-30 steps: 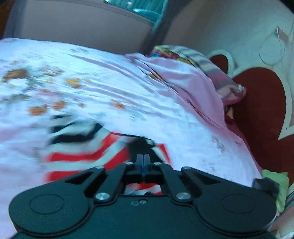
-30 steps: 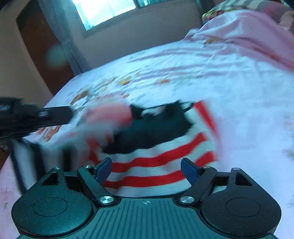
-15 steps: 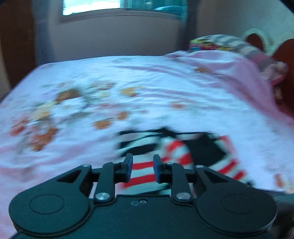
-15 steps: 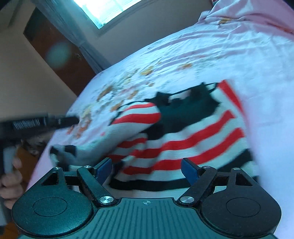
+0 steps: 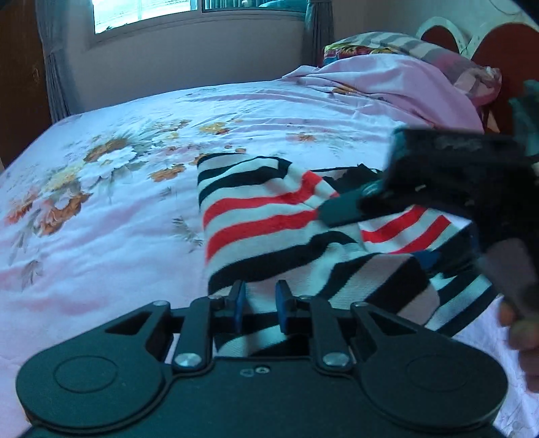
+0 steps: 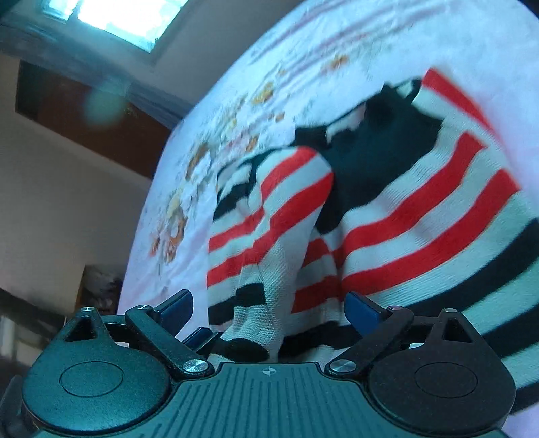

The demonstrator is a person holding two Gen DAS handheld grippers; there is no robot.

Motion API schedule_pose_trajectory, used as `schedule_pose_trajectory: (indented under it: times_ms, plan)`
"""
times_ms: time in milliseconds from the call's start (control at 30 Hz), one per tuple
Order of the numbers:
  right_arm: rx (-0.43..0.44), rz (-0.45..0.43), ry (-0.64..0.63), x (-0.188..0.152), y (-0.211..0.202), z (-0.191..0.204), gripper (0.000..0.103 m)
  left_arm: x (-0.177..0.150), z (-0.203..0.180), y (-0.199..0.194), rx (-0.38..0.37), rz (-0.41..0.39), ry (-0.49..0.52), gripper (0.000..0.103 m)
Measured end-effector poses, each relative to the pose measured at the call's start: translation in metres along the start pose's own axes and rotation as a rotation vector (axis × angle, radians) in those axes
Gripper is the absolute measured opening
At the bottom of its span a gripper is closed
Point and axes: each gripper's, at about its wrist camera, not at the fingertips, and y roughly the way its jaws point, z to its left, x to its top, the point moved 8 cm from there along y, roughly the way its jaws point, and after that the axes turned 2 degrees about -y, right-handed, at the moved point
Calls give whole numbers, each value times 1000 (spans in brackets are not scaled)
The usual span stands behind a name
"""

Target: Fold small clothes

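Observation:
A small knit sweater (image 5: 269,215) with red, white and black stripes lies on the floral bedsheet (image 5: 118,219). One sleeve (image 6: 286,202) is folded across its body. My left gripper (image 5: 260,301) is low over the near hem. Its jaws stand a narrow gap apart and are closing, with white knit showing between them. My right gripper (image 6: 269,305) hovers over the sweater (image 6: 421,219) with its jaws wide and still opening, and the sleeve cuff lies loose between them. In the left wrist view the right gripper (image 5: 340,209) reaches in from the right, and a hand (image 5: 522,330) holds it.
Pillows (image 5: 404,43) under pink cloth and a red heart-shaped headboard (image 5: 498,43) sit at the far right. A window (image 5: 148,13) with curtains is on the far wall. Dark wooden furniture (image 5: 17,84) stands left of the bed.
The left gripper swung from the headboard towards the window and dropped to the sweater's hem, and its jaws parted. The right gripper rolled, came closer and opened wider. The sleeve now lies across the body.

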Motion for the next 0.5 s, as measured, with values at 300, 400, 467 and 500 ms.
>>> schedule_pose_trajectory:
  times_ms: [300,400,467,500]
  plan:
    - [1,-57,-213,-6,15,42,17,0,30,-7,6,-20,-72,19]
    - [-32,-140,-359,-3,-3,67,16,9,39,-15,19,-58,-112,19]
    - [-72,-205,-452,4,-22,77,16,17,39,-18,21,-76,-119,19]
    - [-89,-231,-476,9,-32,77,16,21,36,-19,15,-82,-115,19]
